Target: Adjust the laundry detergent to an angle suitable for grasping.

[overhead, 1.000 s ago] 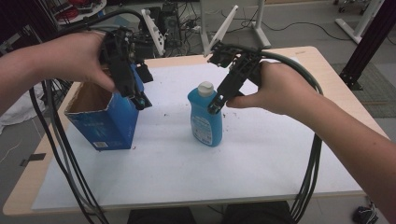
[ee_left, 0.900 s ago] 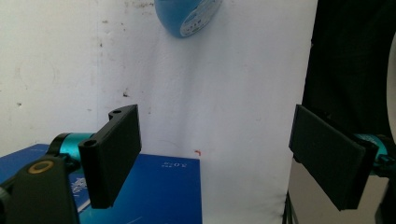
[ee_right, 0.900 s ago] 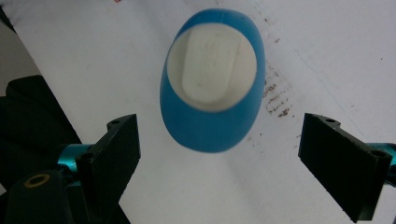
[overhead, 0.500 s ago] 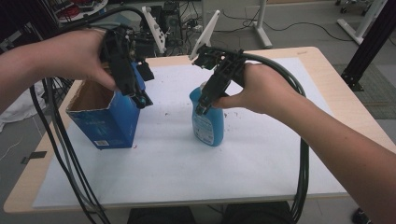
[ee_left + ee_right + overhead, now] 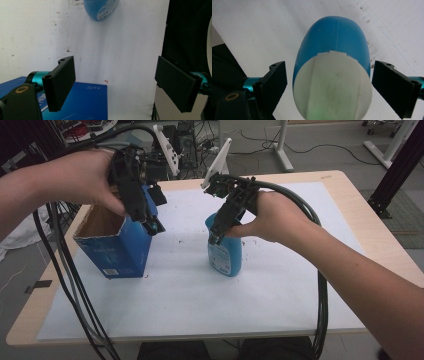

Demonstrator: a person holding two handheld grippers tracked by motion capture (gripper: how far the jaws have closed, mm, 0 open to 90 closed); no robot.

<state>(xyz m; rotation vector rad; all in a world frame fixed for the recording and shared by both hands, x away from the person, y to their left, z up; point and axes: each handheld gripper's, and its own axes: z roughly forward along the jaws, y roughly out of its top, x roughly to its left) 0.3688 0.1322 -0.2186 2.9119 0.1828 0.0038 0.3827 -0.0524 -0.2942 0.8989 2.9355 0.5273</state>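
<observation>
A blue bottle (image 5: 226, 255) stands upright on the white sheet at mid-table. My right gripper (image 5: 218, 232) hangs over its top, open. In the right gripper view the bottle's white cap (image 5: 332, 90) and blue body (image 5: 337, 35) lie between the jaws of the right gripper (image 5: 329, 86), with a gap on each side. An open-topped blue carton (image 5: 117, 252) stands at the left. My left gripper (image 5: 151, 223) is at the carton's right edge, open and holding nothing. In the left gripper view the left gripper (image 5: 116, 85) spans the carton's blue face (image 5: 85, 100), and the bottle (image 5: 101, 8) shows farther off.
A white sheet (image 5: 200, 305) covers most of the wooden table (image 5: 362, 215). Black cables (image 5: 65, 285) hang off the left edge and another bundle (image 5: 320, 310) trails from the right hand. Stands and wiring crowd the floor behind the table.
My right gripper has moved left and down from beside the bottle to over its cap. The left gripper and the carton have stayed put.
</observation>
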